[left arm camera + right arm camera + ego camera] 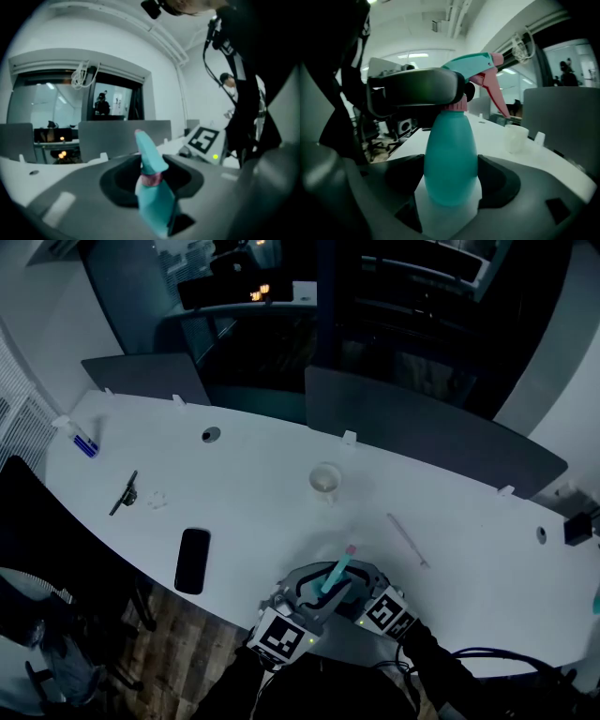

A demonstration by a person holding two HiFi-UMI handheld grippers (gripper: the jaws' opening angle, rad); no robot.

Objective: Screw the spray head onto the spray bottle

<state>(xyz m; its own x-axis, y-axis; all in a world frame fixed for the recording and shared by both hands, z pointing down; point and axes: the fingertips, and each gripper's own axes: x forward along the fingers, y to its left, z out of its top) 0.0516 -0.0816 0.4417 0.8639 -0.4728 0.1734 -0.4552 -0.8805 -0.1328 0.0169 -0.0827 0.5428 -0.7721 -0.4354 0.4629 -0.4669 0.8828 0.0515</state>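
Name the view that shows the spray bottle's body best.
Right gripper view: the teal spray bottle fills the centre, between the jaws. Head view and left gripper view show mostly the spray head, hardly the body.

Head view: looks from high above the spray bottle, steeply down. The bottle is small and low in the middle, and the white table spreads out beyond it.
Left gripper view: rides on the left hand-held gripper, right up against the spray head, and looks almost level past it.
Right gripper view: rides on the right hand-held gripper, very near the bottle's belly, and looks across the table past it.
Shared: all three see the bottle. The head view and the right gripper view both see the cup beyond it.
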